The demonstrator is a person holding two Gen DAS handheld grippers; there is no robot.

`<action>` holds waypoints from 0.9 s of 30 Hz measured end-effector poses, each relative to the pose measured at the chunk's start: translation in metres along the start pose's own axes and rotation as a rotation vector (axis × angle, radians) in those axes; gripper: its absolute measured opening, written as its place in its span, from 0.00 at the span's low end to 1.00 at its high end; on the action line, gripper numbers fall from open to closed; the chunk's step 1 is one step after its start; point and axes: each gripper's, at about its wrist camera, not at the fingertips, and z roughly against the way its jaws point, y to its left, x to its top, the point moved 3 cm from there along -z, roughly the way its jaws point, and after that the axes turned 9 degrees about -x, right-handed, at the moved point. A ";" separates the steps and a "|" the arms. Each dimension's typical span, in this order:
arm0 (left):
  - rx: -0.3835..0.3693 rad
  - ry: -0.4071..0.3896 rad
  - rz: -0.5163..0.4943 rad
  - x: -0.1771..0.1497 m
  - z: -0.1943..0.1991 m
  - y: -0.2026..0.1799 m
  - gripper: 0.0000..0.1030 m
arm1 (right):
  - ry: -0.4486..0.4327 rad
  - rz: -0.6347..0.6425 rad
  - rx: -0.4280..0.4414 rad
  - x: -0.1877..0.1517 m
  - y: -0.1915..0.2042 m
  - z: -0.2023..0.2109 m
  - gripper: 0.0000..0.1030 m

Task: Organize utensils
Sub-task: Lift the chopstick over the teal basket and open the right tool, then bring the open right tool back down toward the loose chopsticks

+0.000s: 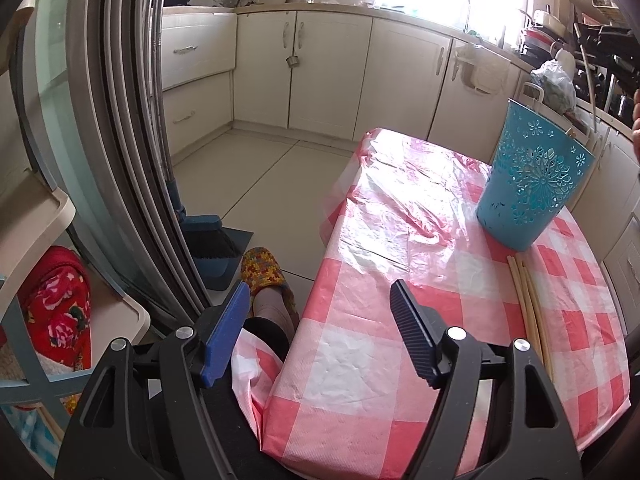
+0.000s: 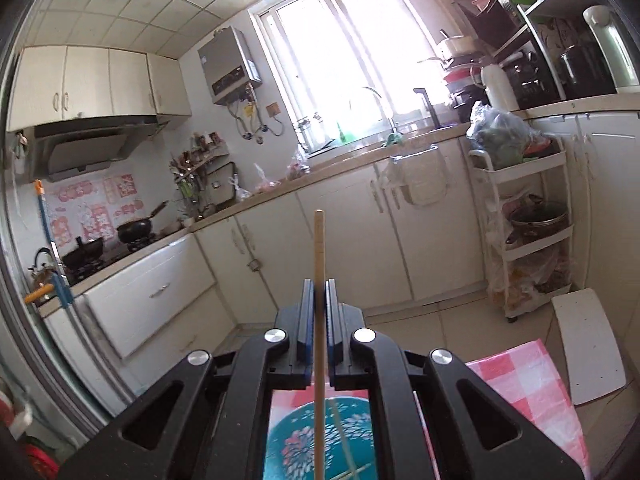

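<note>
We see a table (image 1: 400,300) under a pink checked cloth, a teal basket (image 1: 532,184) standing at its far right. Loose chopsticks (image 1: 528,304) lie just near of it. Our left gripper (image 1: 320,320) hangs wide open, empty. Our right gripper (image 2: 319,300) pinches one chopstick (image 2: 319,248) above the basket.

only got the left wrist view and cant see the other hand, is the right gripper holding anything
Observer: Yes. The right gripper is shut on a pale wooden chopstick.
Operator: where is it relative to the turquoise perforated plastic basket
Observer: Above it; the turquoise perforated plastic basket shows beneath the gripper, with the chopstick running across its opening.
Operator: anything already inside
Observer: At least one more chopstick lies in the basket.
Operator: i still see loose ones on the pink checked tablecloth
Observer: Those do not show in the right wrist view.
</note>
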 end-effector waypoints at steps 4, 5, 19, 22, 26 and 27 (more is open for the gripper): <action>0.004 -0.002 -0.014 0.001 0.000 -0.003 0.68 | 0.004 0.044 -0.073 -0.021 -0.007 -0.016 0.06; 0.006 -0.002 -0.018 0.001 -0.001 -0.003 0.69 | 0.002 0.059 -0.080 -0.026 -0.009 -0.017 0.06; 0.015 -0.009 -0.027 0.000 0.000 -0.003 0.71 | 0.060 0.126 -0.093 -0.070 -0.037 0.039 0.35; 0.016 -0.011 -0.021 -0.001 0.002 -0.002 0.72 | 0.082 0.133 -0.110 -0.086 -0.049 0.063 0.39; 0.020 -0.007 -0.019 -0.002 0.002 -0.002 0.73 | 0.126 0.180 -0.165 -0.117 -0.066 0.077 0.42; 0.023 -0.006 -0.023 -0.003 0.002 -0.002 0.74 | 0.146 0.182 -0.183 -0.125 -0.072 0.076 0.42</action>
